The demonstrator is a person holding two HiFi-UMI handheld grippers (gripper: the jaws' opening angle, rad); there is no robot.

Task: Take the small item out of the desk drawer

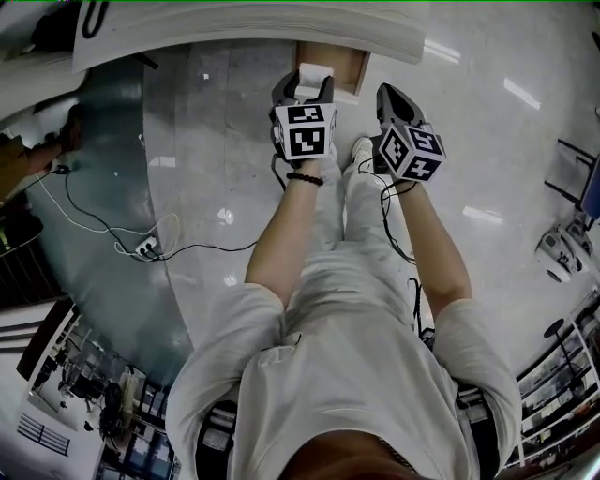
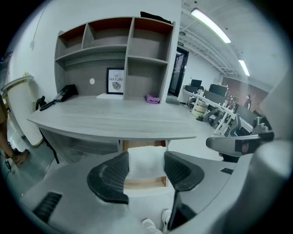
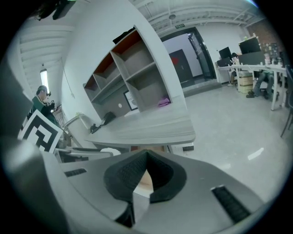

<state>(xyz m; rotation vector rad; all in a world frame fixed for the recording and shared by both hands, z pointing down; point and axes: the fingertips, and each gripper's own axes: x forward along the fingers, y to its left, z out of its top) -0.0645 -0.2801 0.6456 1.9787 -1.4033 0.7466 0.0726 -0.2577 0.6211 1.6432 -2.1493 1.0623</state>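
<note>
My left gripper [image 1: 305, 86] is shut on a small white block [image 1: 310, 75], which sits squarely between the black ribbed pads [image 2: 111, 176]. In the left gripper view the block [image 2: 145, 163] hangs just in front of the open wooden drawer [image 2: 143, 183] under the grey desk [image 2: 110, 119]. From the head view the drawer [image 1: 345, 66] shows its wooden inside below the desk edge [image 1: 253, 28]. My right gripper [image 1: 388, 94] is beside the left one, to its right, shut with nothing in it; its pads [image 3: 130, 173] meet at the tips.
A shelf unit [image 2: 116, 50] stands on the desk with a framed print [image 2: 116, 81], a purple thing [image 2: 152, 98] and a black device [image 2: 64, 93]. A cable and power strip [image 1: 145, 247] lie on the floor at left. Office desks and chairs [image 2: 215, 103] stand far right.
</note>
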